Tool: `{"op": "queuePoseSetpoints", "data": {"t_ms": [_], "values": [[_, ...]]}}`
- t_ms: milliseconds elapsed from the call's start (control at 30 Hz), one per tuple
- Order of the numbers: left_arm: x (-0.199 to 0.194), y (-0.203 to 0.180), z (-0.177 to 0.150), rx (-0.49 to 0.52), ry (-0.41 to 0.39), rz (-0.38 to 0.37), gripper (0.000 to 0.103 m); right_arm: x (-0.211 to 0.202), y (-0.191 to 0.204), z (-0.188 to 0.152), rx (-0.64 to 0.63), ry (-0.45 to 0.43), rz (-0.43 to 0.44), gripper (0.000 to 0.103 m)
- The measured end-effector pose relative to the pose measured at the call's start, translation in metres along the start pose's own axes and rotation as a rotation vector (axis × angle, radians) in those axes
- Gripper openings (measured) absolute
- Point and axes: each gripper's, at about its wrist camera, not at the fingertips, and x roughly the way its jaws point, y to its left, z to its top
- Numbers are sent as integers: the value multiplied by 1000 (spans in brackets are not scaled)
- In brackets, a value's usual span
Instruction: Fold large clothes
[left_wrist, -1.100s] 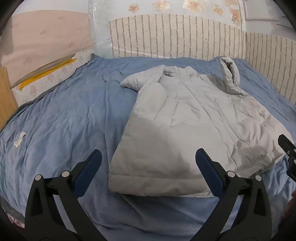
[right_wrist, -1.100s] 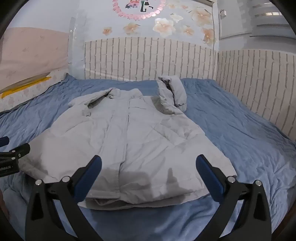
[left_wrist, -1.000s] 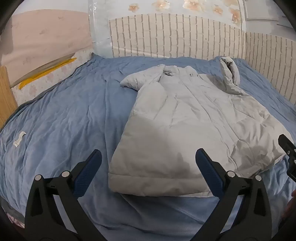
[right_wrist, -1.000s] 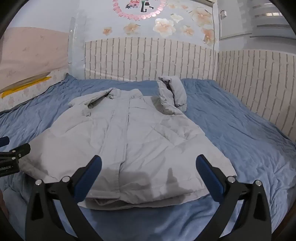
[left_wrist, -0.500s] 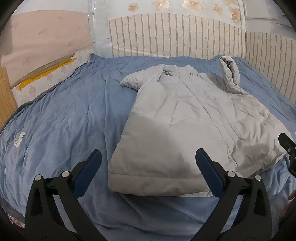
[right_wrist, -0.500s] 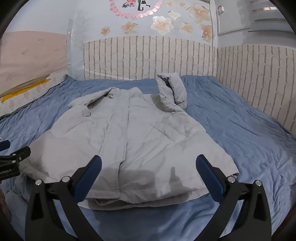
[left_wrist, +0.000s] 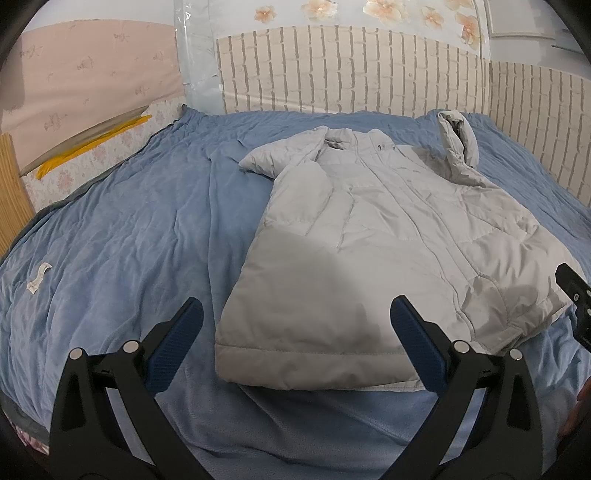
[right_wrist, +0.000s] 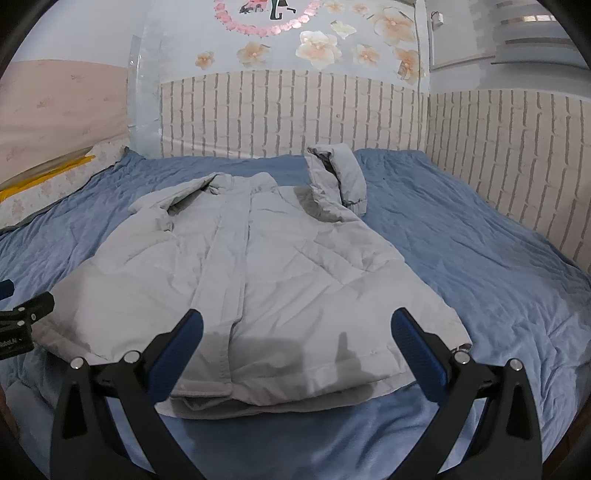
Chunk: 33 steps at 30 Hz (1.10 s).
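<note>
— Where's the coat?
— The grey padded coat (left_wrist: 376, 236) lies flat mid-frame on the blue bedspread (left_wrist: 122, 236), hem toward us.
— And the grippers?
— Left gripper (left_wrist: 295, 338) and right gripper (right_wrist: 295, 338) both spread wide, holding nothing, low in frame.

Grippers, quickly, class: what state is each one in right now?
Left gripper: open, holding nothing, above the jacket hem.
Right gripper: open, holding nothing.
</note>
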Motion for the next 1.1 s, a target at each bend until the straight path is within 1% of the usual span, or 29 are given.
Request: {"op": "queuePoseSetpoints", "data": {"t_ms": [1100], "values": [[-1,0,-1,7,0,1,100,0,-2,0,-4,5,1,101]]}}
